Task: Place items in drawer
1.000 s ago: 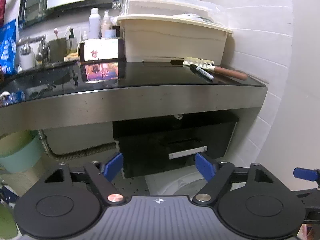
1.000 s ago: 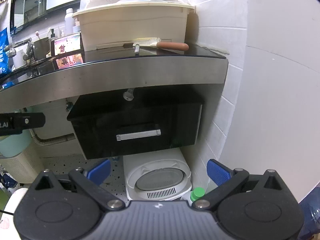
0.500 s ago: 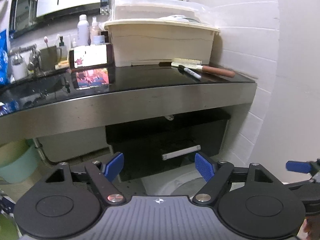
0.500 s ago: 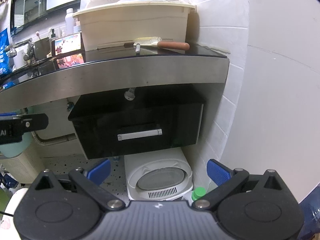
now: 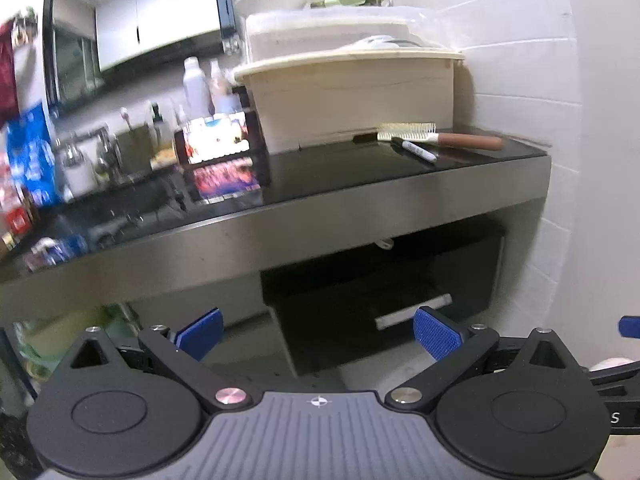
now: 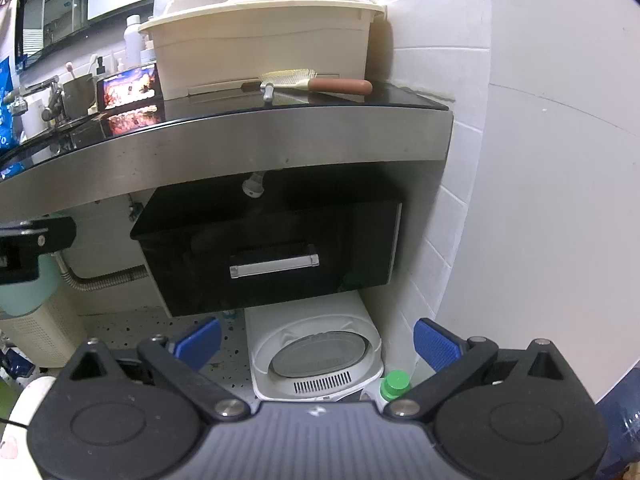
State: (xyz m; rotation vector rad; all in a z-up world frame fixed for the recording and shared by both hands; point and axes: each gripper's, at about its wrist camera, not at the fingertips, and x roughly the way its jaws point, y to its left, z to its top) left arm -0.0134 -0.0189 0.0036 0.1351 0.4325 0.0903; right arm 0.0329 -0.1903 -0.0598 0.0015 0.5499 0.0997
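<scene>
A black drawer (image 6: 276, 256) with a silver handle (image 6: 274, 266) hangs shut under the counter; it also shows in the left wrist view (image 5: 384, 292). On the black countertop lie a hairbrush (image 5: 440, 138) with a brown handle and a marker pen (image 5: 416, 150); the hairbrush (image 6: 320, 82) and the marker pen (image 6: 268, 92) also show in the right wrist view. My left gripper (image 5: 318, 334) is open and empty, below and in front of the counter. My right gripper (image 6: 316, 340) is open and empty, facing the drawer from a distance.
A cream plastic bin (image 5: 352, 92) stands behind the brush. A phone (image 5: 218, 142) with a lit screen leans beside it. A sink tap (image 5: 102, 148) and bottles are at the left. A white round appliance (image 6: 316, 352) sits on the floor under the drawer. A tiled wall (image 6: 440, 60) is at the right.
The left gripper has swung and risen, so the counter looks closer and the drawer sits lower and to the right in its view. The right gripper has barely moved.
</scene>
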